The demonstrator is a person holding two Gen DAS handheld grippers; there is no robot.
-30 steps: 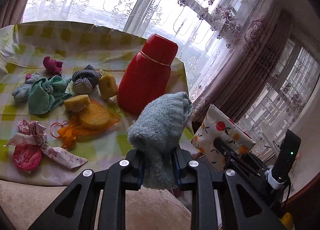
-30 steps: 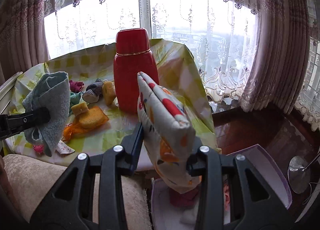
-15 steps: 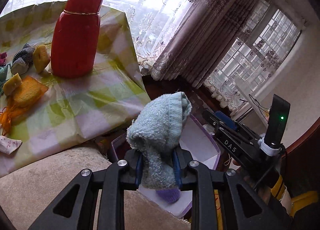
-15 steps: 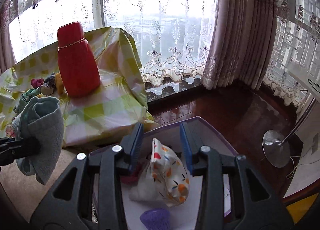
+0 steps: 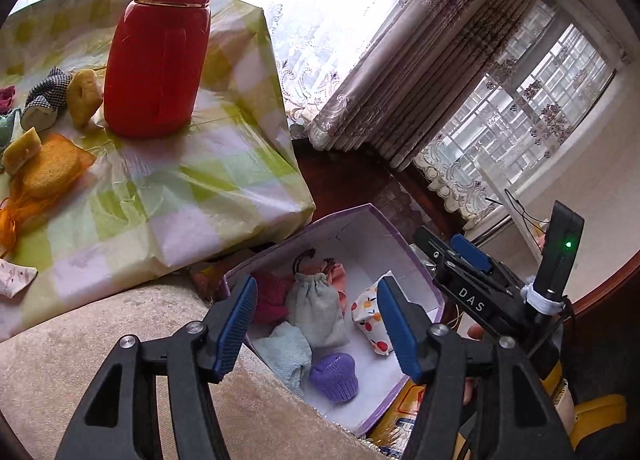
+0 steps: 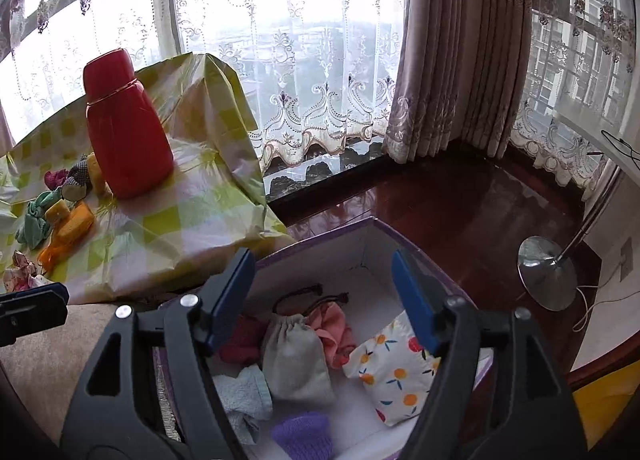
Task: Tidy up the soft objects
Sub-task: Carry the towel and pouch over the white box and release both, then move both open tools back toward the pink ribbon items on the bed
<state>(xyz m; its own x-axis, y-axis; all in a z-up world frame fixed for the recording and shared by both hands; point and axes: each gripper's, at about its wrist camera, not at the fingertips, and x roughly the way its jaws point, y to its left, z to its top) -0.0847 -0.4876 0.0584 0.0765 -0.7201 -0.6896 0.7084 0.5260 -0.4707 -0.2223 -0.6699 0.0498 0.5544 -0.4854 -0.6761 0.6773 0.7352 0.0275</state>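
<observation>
Both my sets of fingers are opening over the box (image 5: 416, 260), empty. My left gripper (image 5: 316, 324) has just let go the blue towel sock (image 5: 286, 352), which now lies in the box's near corner beside the purple knit piece (image 5: 334, 378). My right gripper (image 6: 324, 300) has likewise dropped the fruit-print pouch (image 6: 390, 370) against the far wall, next to the grey drawstring bag (image 6: 296, 360). Nothing sits between either pair of pads. Two more items are stowed, I judge; sponges (image 5: 44, 169), rags and the red flask (image 5: 158, 47) remain on the checked surface (image 5: 180, 195).
</observation>
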